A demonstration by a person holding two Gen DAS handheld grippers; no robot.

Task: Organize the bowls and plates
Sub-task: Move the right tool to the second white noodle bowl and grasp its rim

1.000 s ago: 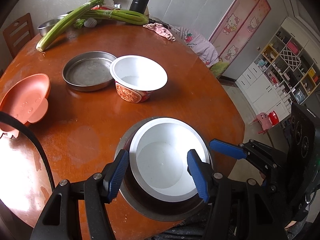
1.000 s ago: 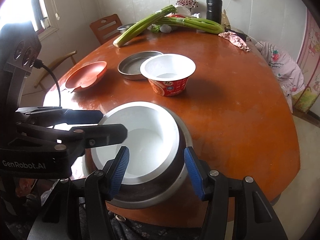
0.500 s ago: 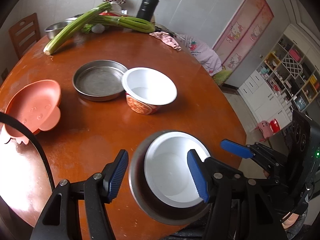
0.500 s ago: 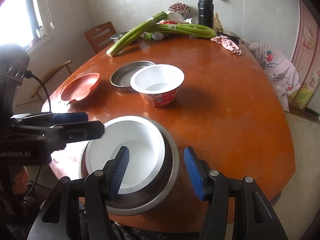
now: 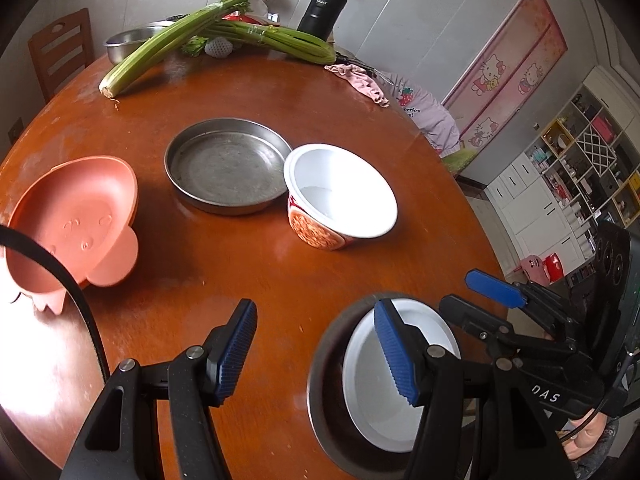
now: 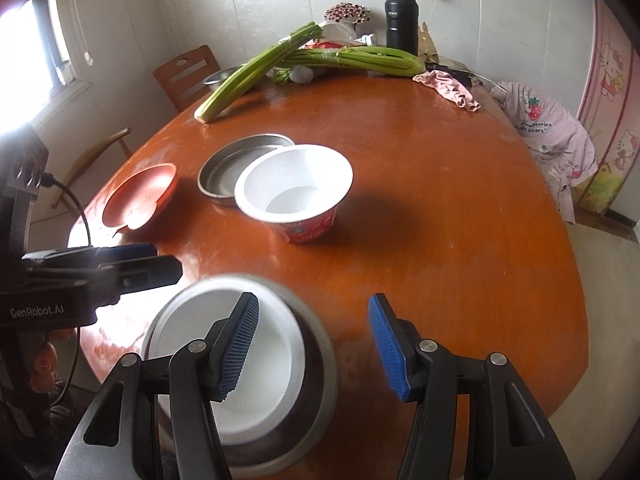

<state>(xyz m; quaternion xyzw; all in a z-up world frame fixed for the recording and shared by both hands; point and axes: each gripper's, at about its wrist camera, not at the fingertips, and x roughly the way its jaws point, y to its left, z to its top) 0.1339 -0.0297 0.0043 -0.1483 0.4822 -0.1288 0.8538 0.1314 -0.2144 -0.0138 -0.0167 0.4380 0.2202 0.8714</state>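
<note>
1. White bowl [image 5: 384, 376] sits nested in a steel bowl [image 5: 324, 380] at the near table edge, lower right of the left wrist view and lower left of the right wrist view [image 6: 256, 360]
2. Left gripper [image 5: 316, 354]: jaws open with nothing between them; bare table [image 5: 420, 184] shows in the gap, and its right pad overlaps the white bowl in the picture
3. Right gripper [image 6: 314, 352]: jaws open with nothing gripped; its left pad lies over the white bowl in the picture, and whether it touches I cannot tell
4. Noodle cup [image 5: 340, 196], white inside and red-patterned outside, stands upright at mid frame, just beside a steel pan [image 5: 228, 164] to its left
5. Pink dish [image 5: 76, 220] lies at the left edge of the left wrist view, well apart from the pan
6. Celery [image 6: 280, 60], a black flask [image 6: 401, 16] and a pink cloth [image 6: 450, 88] are at the far side of the table, top of frame
7. A wooden chair [image 6: 188, 74] stands beyond the table at upper left
</note>
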